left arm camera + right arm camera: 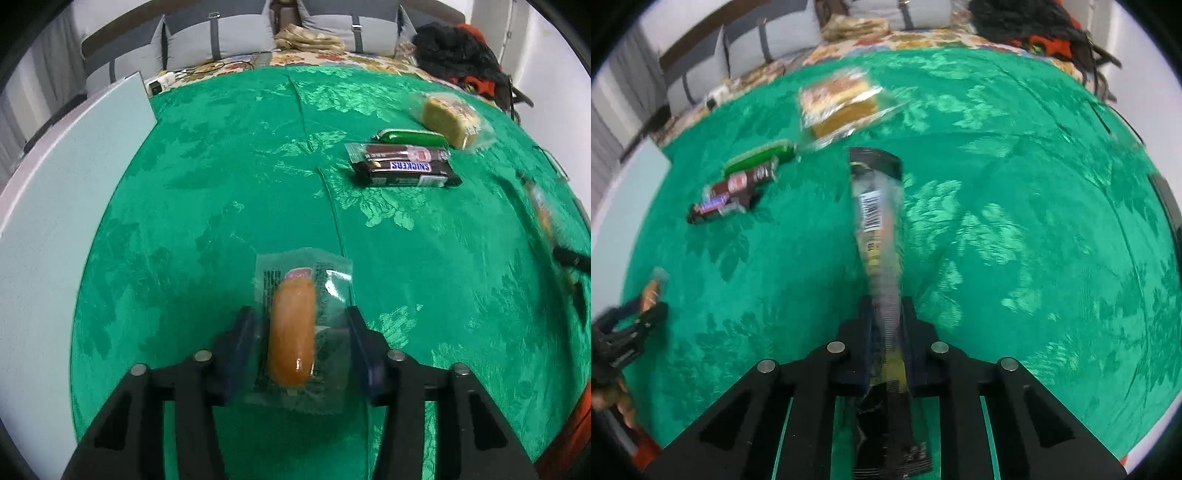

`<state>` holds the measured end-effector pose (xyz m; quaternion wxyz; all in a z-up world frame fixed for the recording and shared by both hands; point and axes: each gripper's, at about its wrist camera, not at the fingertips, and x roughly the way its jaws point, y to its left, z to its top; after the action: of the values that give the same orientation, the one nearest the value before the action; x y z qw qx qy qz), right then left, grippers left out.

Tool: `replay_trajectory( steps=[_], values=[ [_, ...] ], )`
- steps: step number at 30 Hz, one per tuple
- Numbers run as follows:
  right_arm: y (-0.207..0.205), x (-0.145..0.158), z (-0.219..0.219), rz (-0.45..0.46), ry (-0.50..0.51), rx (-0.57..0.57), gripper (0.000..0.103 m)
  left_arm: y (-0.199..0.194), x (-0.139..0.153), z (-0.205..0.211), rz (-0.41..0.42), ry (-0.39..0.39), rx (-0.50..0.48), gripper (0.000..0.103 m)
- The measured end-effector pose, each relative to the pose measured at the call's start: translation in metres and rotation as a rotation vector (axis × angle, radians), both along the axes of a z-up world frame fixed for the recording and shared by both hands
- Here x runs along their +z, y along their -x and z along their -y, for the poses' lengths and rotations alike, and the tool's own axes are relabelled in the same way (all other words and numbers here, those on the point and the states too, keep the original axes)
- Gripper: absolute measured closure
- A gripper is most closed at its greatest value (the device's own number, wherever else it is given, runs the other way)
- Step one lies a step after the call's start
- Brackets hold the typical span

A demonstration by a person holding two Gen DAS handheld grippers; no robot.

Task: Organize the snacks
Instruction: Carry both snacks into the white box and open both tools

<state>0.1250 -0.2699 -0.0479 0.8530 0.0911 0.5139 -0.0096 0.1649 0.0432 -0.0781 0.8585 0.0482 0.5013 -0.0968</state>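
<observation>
Nearest in the left wrist view, the left tool (301,345) had its two fingers set around a clear-wrapped sausage roll (291,332) that lay on the green cloth (221,184). The wrapper's edges met both fingers, so it read as a light grip on the packet rather than on the roll itself. In the right wrist view, the right tool (886,332) was clamped tight on a long, thin snack stick (879,236) in a dark and yellow wrapper, which pointed away from the tool and looked lifted clear of the cloth, though the blur made that uncertain.

The landmark was the row of bars: a Snickers bar (406,173), a brown wrapped bar (402,152) touching its far side, and a green tube (413,136) just beyond those. A wrapped sponge cake (447,120) sat just past the tube's right end. The sausage roll lay well short of the row and to its left; the snack stick was held to the right of it.

The step in hand seemed to be the pick-up of both remaining snacks. The next move probably called for carrying each over to the row and laying it down parallel, close beside the Snickers bar, without nudging the bars out of line.
</observation>
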Motion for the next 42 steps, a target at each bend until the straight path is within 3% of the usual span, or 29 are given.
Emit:
replay_trajectory(
  steps=[2, 7, 9, 15, 19, 22, 27, 32, 36, 38, 39, 40, 42],
  values=[
    [0.009, 0.011, 0.01, 0.039, -0.063, -0.012, 0.089, 0.006, 0.003, -0.003, 0.004, 0.032, -0.008, 0.064],
    [0.022, 0.033, 0.037, 0.106, -0.334, -0.044, 0.089, 0.029, 0.025, -0.021, 0.023, 0.206, 0.05, 0.065],
    [0.025, 0.04, 0.037, 0.119, -0.392, -0.044, 0.089, 0.037, 0.036, -0.026, 0.034, 0.259, 0.066, 0.065],
    [0.015, 0.068, 0.0, 0.13, -0.552, 0.01, 0.089, 0.055, 0.095, -0.064, 0.109, 0.391, 0.103, 0.064],
    [0.003, 0.094, -0.043, 0.143, -0.608, 0.088, 0.089, 0.057, 0.137, -0.112, 0.176, 0.417, 0.153, 0.064],
    [-0.013, 0.115, -0.089, 0.155, -0.642, 0.165, 0.089, 0.055, 0.159, -0.16, 0.215, 0.412, 0.213, 0.064],
    [-0.041, 0.149, -0.194, 0.141, -0.706, 0.322, 0.089, 0.053, 0.171, -0.242, 0.235, 0.312, 0.338, 0.064],
    [-0.067, 0.173, -0.314, 0.145, -0.722, 0.466, 0.089, 0.052, 0.152, -0.313, 0.198, 0.238, 0.468, 0.063],
    [-0.081, 0.161, -0.395, 0.115, -0.706, 0.512, 0.088, 0.052, 0.122, -0.355, 0.167, 0.178, 0.579, 0.06],
    [-0.087, 0.145, -0.427, 0.085, -0.671, 0.545, 0.071, 0.053, 0.109, -0.364, 0.153, 0.135, 0.638, 0.053],
    [-0.088, 0.137, -0.438, 0.067, -0.641, 0.562, 0.058, 0.053, 0.1, -0.37, 0.135, 0.107, 0.684, 0.045],
    [-0.089, 0.126, -0.446, 0.052, -0.626, 0.575, 0.037, 0.054, 0.094, -0.373, 0.124, 0.103, 0.705, 0.027],
    [-0.084, 0.115, -0.441, 0.058, -0.606, 0.565, 0.036, 0.058, 0.086, -0.375, 0.128, 0.1, 0.735, 0.009]
  ],
)
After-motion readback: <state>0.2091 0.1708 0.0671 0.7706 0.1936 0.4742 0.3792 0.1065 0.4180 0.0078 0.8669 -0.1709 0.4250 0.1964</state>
